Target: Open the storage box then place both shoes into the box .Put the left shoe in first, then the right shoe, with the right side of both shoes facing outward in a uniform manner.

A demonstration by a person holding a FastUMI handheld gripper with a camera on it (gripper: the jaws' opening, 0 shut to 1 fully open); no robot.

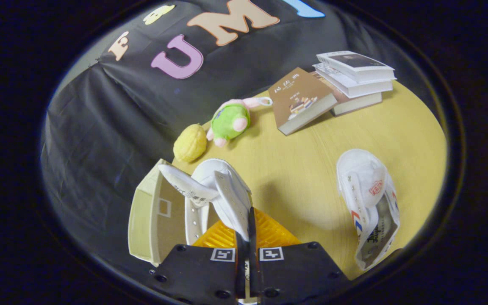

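Here the wooden table (311, 169) fills the middle and right of the frame, with the storage box (151, 220) at the lower left, standing open at the table's edge, its beige walls and cardboard floor showing. Upper right lies a stack of books (354, 78), with one brown book (301, 101) beside it. At the lower right the second white sneaker (369, 203) lies on its side on the table, well apart from the box. The held white sneaker (220, 195) hangs at lower centre, over the box's near edge, its tongue flopped toward the box. The gripper (248, 241) is clenched on that shoe's upper, both fingers pressing a thin fold of canvas between them. Smaller things sit at centre left of the frame: a green and pink plush toy (229, 120) and a yellow lemon-like toy (189, 143). Judging from this, the grasp is on soft fabric only, so the shoe could swing or twist and land facing the wrong way; it could also catch on the box wall and push the light box off the table's edge
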